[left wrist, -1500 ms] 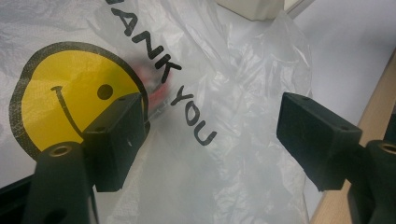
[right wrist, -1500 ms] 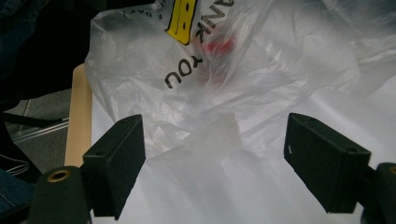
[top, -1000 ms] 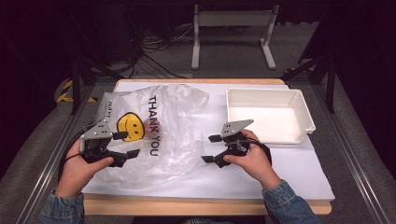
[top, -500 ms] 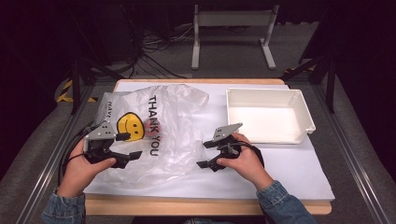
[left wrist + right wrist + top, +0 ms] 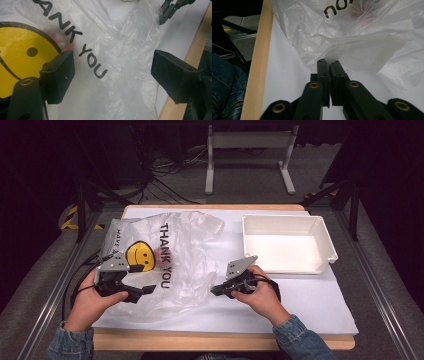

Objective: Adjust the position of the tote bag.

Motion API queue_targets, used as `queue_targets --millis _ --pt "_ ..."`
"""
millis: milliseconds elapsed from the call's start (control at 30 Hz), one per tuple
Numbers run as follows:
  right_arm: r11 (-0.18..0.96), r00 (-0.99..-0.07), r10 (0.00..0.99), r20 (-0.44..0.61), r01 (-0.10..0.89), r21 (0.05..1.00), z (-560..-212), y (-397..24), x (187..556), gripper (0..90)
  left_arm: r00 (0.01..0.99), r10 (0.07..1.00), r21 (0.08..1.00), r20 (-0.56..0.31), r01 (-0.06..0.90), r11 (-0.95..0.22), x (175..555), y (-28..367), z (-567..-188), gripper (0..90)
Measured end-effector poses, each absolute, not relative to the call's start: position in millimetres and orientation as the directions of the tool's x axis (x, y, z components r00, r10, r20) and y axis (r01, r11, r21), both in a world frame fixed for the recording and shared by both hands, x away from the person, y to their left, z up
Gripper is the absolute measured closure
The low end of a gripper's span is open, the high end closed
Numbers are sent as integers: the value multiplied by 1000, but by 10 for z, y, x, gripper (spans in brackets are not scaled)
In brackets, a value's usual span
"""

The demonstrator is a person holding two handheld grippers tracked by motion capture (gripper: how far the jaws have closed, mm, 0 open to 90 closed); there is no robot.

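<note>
On the white-topped wooden counter [image 5: 310, 305] we count one crumpled translucent plastic bag [image 5: 185, 255] and one empty white rectangular plastic tray [image 5: 287, 242], lying well apart, bag at left, tray at right. We hold two hand-held grippers. Our left hand-held gripper [image 5: 137, 280] hovers over the bag with its jaws spread wide, gripping nothing. Our right hand-held gripper [image 5: 329, 65] has its jaws pressed together on a fold at the bag's near right edge. Black print on the bag reads "THANK YOU" beside a yellow smiley face [image 5: 139, 256].
</note>
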State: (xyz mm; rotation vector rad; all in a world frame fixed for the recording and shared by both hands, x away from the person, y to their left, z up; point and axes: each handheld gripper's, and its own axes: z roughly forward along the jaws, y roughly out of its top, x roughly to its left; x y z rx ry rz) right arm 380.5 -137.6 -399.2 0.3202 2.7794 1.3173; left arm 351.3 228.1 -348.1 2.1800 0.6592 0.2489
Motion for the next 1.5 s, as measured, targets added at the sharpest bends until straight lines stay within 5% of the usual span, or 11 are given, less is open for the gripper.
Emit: queue_targets --millis 467,833,1000,1167,1267,1500 --pt "569 -990 143 11 91 817 -3795 -1292 3584 900 932 361 726 -30 268 -634 3397 1672 -3566 173" --pt "526 -991 136 4 75 847 -3737 -1262 3515 900 962 274 712 2 191 -676 3374 1241 -3705 250" --pt "506 -992 128 2 67 860 -3716 -1244 3476 900 970 239 708 41 141 -692 3371 1164 -3719 375" --pt "501 -993 122 -1 61 863 -3702 -1227 3454 897 978 190 693 83 81 -717 3351 1135 -3718 714" --pt "513 -991 131 1 69 856 -3710 -1229 3458 874 978 196 688 71 95 -719 3353 1162 -3701 843" --pt "505 -988 153 17 93 858 -3642 -1319 3521 695 979 200 676 45 117 -728 3332 1232 -3670 889"
